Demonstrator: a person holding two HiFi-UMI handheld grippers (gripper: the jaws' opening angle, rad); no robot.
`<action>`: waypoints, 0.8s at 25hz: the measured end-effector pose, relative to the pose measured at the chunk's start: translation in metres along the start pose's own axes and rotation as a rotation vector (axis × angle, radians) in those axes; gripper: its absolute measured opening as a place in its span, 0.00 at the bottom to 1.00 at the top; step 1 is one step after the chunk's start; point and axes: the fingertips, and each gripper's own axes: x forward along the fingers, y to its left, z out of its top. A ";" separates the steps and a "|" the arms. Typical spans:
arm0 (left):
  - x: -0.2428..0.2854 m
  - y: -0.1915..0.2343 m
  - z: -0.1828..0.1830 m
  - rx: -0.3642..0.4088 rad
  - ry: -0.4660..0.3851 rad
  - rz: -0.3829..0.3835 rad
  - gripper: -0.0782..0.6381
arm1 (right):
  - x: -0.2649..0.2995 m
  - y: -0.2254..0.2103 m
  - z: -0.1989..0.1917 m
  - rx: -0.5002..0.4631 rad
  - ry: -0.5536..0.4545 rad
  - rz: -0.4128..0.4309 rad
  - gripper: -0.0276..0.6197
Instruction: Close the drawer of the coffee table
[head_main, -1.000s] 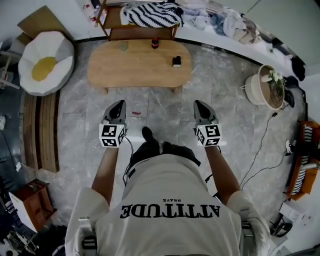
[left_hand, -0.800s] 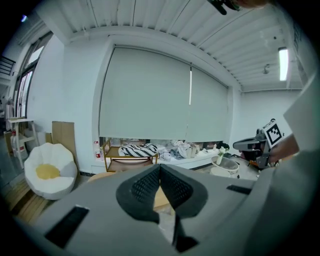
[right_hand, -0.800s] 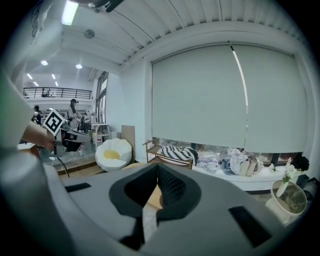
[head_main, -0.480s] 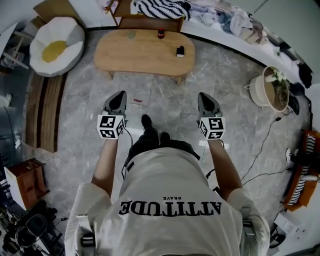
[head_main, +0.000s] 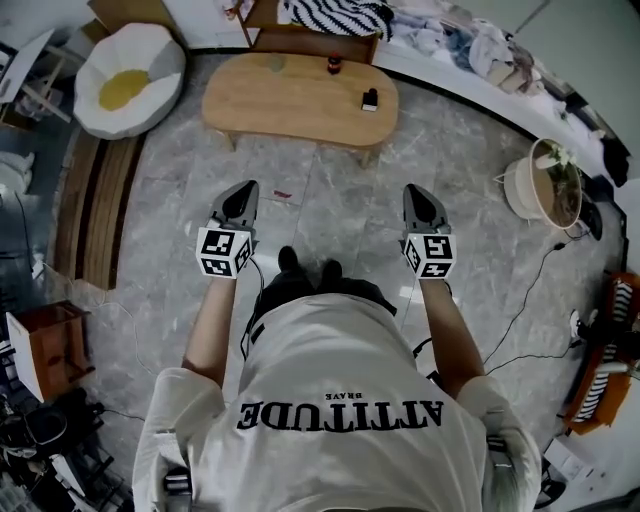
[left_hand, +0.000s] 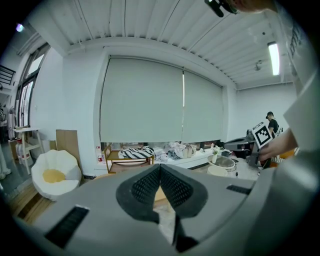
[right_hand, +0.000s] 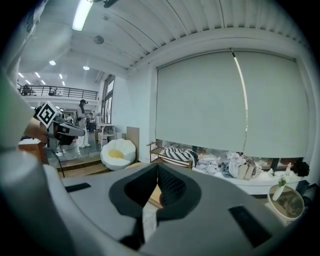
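Both hand-held grippers are fully closed and hold nothing. In the left gripper view the left hand-held gripper has its two jaws meeting at the tip, and the right hand-held gripper looks the same in the right gripper view. Compared with one second ago, the light wooden oval coffee table has slid upward in the head view and looks a little smaller. The person's dark shoes, of which one was ahead, now stand side by side. The two grippers have kept their pose in front of the body, well apart from the table, with bare grey stone floor between. From this I judge that the person has stepped slightly back, not nearer. I cannot see any drawer standing out from the near side of the table. So I cannot tell whether it is already pushed in or sits on a side hidden from me. In either case nothing touches the table at this moment.
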 end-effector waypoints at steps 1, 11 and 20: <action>-0.004 0.003 -0.002 0.001 0.002 0.000 0.14 | -0.001 0.003 0.000 -0.006 0.001 -0.004 0.07; -0.013 0.044 0.004 -0.001 -0.015 -0.007 0.14 | 0.000 0.014 0.012 -0.020 0.004 -0.064 0.07; -0.005 0.070 0.013 0.009 -0.021 -0.031 0.14 | 0.012 0.026 0.022 -0.019 0.017 -0.071 0.07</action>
